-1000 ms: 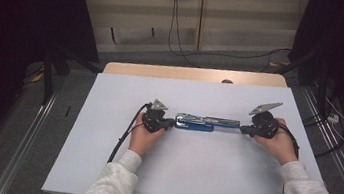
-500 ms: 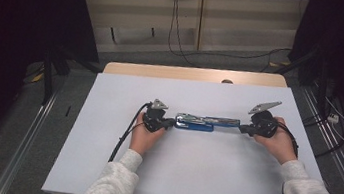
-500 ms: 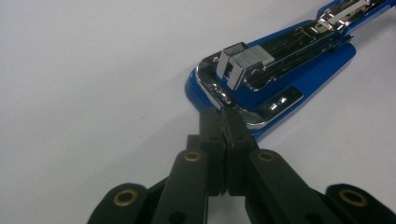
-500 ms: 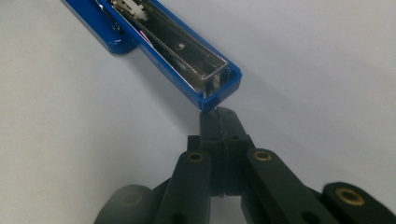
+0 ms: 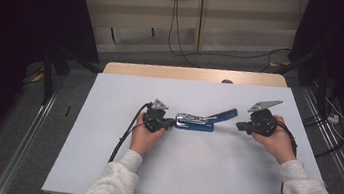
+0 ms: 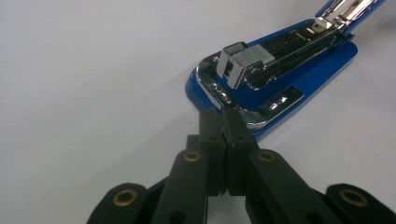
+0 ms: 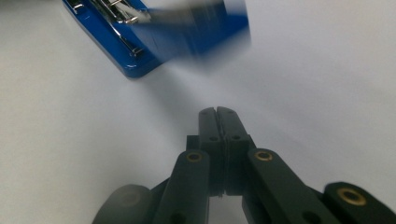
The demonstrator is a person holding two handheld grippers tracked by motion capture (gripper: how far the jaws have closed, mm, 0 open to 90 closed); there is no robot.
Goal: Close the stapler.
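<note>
A blue stapler [image 5: 195, 123] with chrome insides lies open mid-table, its base flat and its blue top arm [image 5: 224, 115] slanting up to the right. My left gripper [image 5: 170, 123] is shut, and its tips [image 6: 223, 114] press against the chrome rim at the stapler's [image 6: 280, 70] near end. My right gripper [image 5: 238, 126] is shut with nothing in it, a short way right of the raised arm. In the right gripper view my right gripper [image 7: 216, 112] hovers over bare table, with the stapler base [image 7: 116, 44] and the blurred blue arm [image 7: 205, 25] ahead.
The white tabletop [image 5: 190, 175] leaves free room all round the stapler. A wooden strip [image 5: 193, 73] runs along the far edge. Cables [image 5: 127, 131] trail from both grippers toward the person. Dark frames and floor rails flank the table.
My right gripper has come off the stapler's right end and drawn back to the right. The stapler's top arm now slants upward, blurred. My left gripper has stayed at the left end.
</note>
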